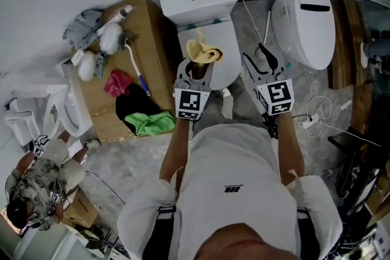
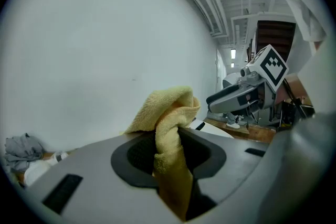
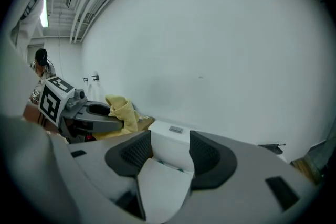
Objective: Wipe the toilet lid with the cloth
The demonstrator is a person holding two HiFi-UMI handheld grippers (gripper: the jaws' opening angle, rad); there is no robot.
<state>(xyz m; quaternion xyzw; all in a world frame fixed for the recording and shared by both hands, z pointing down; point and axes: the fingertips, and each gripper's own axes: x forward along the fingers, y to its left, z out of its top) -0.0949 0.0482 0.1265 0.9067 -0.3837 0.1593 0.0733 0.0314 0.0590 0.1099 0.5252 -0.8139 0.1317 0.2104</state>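
The left gripper (image 1: 196, 70) is closed on the yellow cloth (image 1: 203, 52). In the left gripper view, both jaws of this gripper (image 2: 168, 150) press on a narrow fold of the cloth (image 2: 168, 113), and the rest bunches up beyond the jaw tips in front of the plain white wall (image 2: 94, 50). In the head view, the cloth sits over the rear half of the toilet lid (image 1: 226, 52), just in front of the tank (image 1: 198, 0); contact between cloth and lid cannot be confirmed from any view. The right gripper (image 1: 259, 61) is at the right side of the toilet, with its jaws apart and nothing held. In the right gripper view, the gap between the jaws of this gripper (image 3: 165, 152) frames the tank (image 3: 170, 145) and the white lid (image 3: 160, 186) (both lie beyond the jaws and are not gripped). The same view shows the cloth (image 3: 122, 110) at the left, in the other gripper. To the left of the toilet, a brown board (image 1: 155, 45) carries a pink rag (image 1: 117, 83), a green rag (image 1: 149, 123) and a brush (image 1: 137, 70). A second, separate toilet seat unit (image 1: 303, 21) lies on the floor to the right.
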